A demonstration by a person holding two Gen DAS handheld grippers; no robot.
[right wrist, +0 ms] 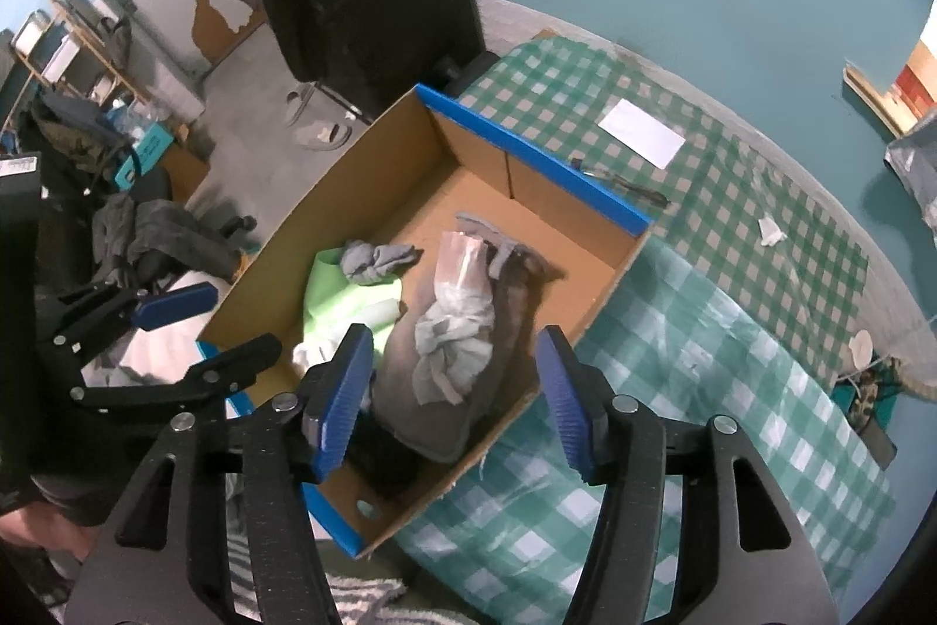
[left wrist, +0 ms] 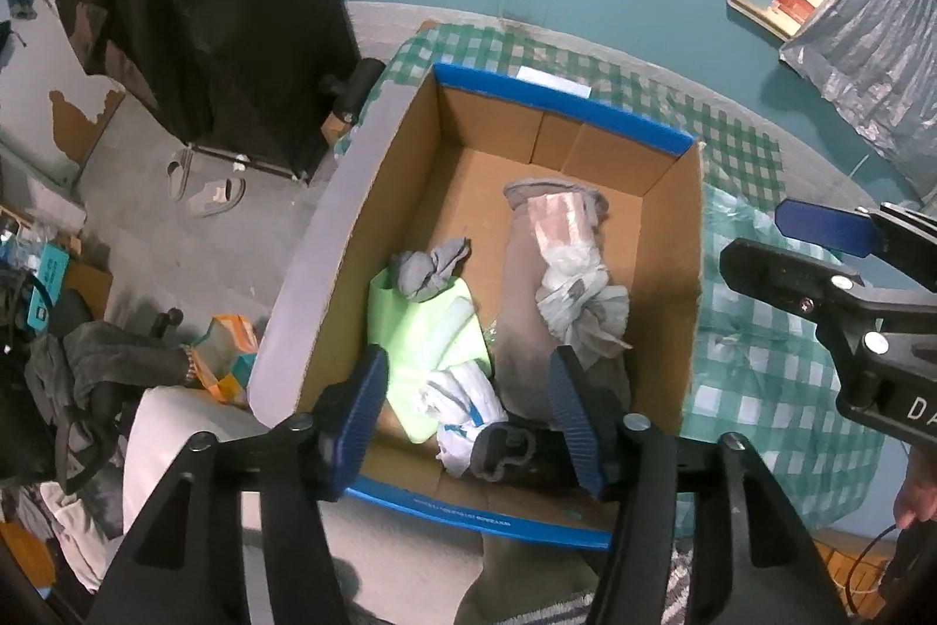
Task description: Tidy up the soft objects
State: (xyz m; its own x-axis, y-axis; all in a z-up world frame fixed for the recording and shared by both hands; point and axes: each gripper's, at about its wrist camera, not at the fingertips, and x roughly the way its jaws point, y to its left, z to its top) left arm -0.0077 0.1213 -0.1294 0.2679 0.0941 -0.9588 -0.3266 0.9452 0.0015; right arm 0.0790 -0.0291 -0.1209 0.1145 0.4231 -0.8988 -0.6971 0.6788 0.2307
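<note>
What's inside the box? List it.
In the box: a green cloth, grey socks, a white sock, a brown garment under a knotted pale bundle. Whatever lies beneath them is covered.

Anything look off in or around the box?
Mostly no. Cardboard box sits skewed to the checked tablecloth. The soft items lie heaped at its near end: green cloth, grey sock, knotted pale bundle on a brown piece. Both grippers are open and empty.
</note>
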